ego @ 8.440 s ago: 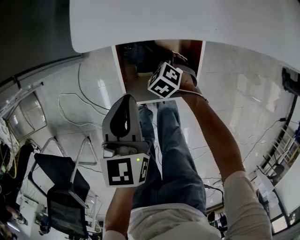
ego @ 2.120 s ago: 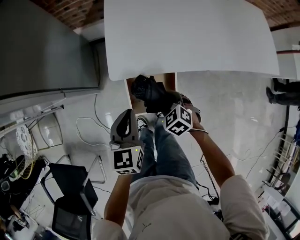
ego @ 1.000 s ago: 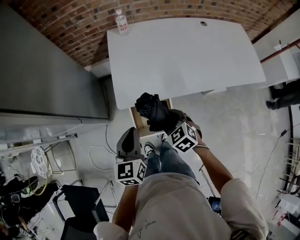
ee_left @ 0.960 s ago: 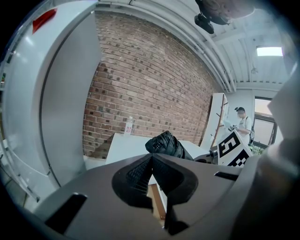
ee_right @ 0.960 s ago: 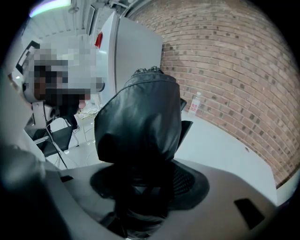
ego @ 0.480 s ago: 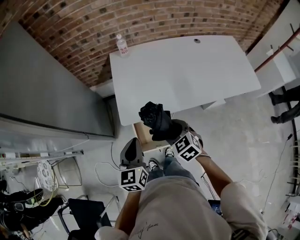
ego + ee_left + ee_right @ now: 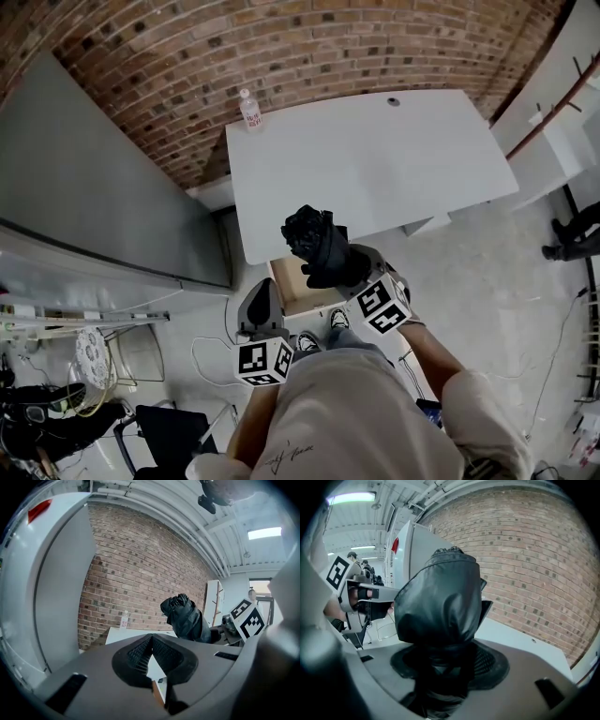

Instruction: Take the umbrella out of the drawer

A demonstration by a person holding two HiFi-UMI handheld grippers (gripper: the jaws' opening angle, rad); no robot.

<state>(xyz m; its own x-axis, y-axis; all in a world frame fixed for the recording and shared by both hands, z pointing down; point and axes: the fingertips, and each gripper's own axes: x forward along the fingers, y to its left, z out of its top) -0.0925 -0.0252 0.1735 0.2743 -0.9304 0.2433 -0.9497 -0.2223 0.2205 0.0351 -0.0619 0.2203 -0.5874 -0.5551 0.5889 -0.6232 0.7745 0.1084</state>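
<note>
The folded black umbrella (image 7: 314, 246) is clear of the open wooden drawer (image 7: 292, 286) and stands up in front of the white table's near edge. My right gripper (image 7: 339, 267) is shut on its lower end, with the marker cube behind it. In the right gripper view the umbrella (image 7: 440, 602) fills the middle and rises from between the pads of the right gripper (image 7: 440, 665). My left gripper (image 7: 263, 292) hangs left of the drawer, shut and holding nothing. In the left gripper view the left gripper (image 7: 151, 641) has the umbrella (image 7: 187, 619) to its right.
The white table (image 7: 375, 159) carries a plastic bottle (image 7: 249, 111) at its far left corner, against a brick wall (image 7: 281, 47). A large grey cabinet (image 7: 94, 187) stands at the left. A black chair (image 7: 169, 441) and cables lie at the lower left.
Both grippers have risen. The umbrella has come up with the right gripper from drawer level to above the table's near edge. The view now takes in more of the table and wall.
</note>
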